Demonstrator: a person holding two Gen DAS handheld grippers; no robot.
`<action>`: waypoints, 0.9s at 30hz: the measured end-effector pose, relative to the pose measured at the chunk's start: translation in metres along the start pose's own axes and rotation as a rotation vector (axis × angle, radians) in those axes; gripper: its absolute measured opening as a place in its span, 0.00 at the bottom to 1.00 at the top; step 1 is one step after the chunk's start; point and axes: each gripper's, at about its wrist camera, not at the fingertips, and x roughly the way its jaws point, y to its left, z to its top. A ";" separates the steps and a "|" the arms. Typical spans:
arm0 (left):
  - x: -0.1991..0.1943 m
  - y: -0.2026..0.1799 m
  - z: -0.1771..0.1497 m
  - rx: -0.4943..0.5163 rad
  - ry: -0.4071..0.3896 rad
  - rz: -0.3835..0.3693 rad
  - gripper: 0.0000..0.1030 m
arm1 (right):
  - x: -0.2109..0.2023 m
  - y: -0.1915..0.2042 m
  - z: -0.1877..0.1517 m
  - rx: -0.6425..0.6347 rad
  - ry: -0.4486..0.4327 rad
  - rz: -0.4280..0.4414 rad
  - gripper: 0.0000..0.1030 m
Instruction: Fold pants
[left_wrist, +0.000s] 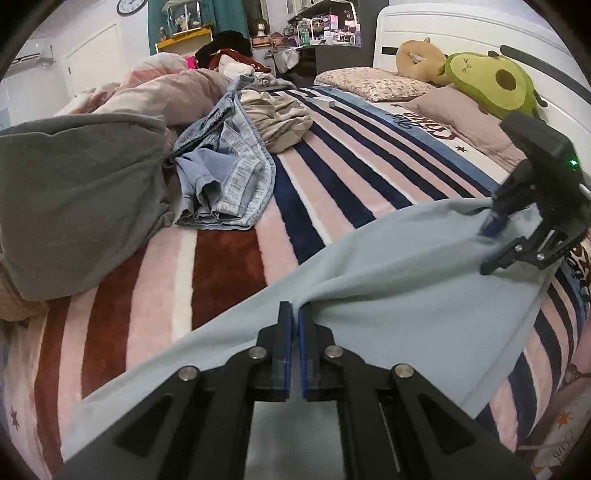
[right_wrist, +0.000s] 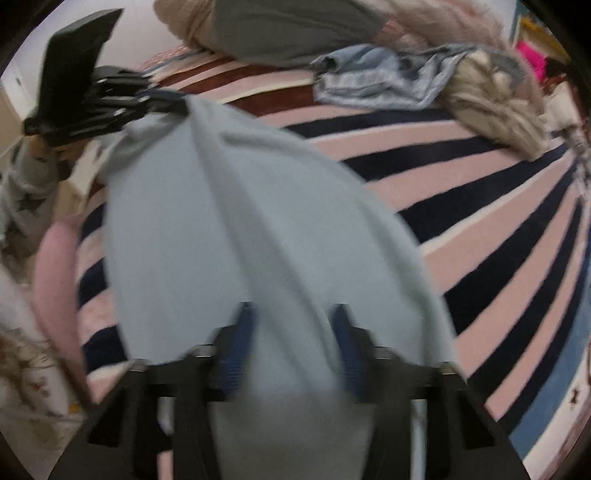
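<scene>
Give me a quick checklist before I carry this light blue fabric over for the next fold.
1. Left gripper shut on the light blue pants: ok.
2. Right gripper clamped on the pants: not ok; the jaws stand apart with the fabric loose between them.
3. Fabric spanning both grippers without twisting: cannot tell; creases fan from each gripper.
4. Striped blanket ahead free for laying down: ok.
5. Denim garment clear of the pants: ok, it lies apart.

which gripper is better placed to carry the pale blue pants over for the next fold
Probably the left. The left gripper is shut on an edge of the pale blue fabric pants, which pull taut from it. The right gripper stands open around a ridge of cloth, so it would likely need to close first.
</scene>
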 end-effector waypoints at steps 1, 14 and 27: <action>0.001 0.000 0.000 -0.004 -0.002 0.002 0.01 | -0.001 0.002 -0.003 -0.010 0.006 0.009 0.09; 0.041 0.028 0.019 -0.107 0.022 0.109 0.01 | -0.003 -0.014 0.026 0.050 -0.092 -0.270 0.01; 0.002 0.072 0.000 -0.284 0.007 0.223 0.72 | -0.038 -0.063 -0.017 0.246 -0.098 -0.288 0.45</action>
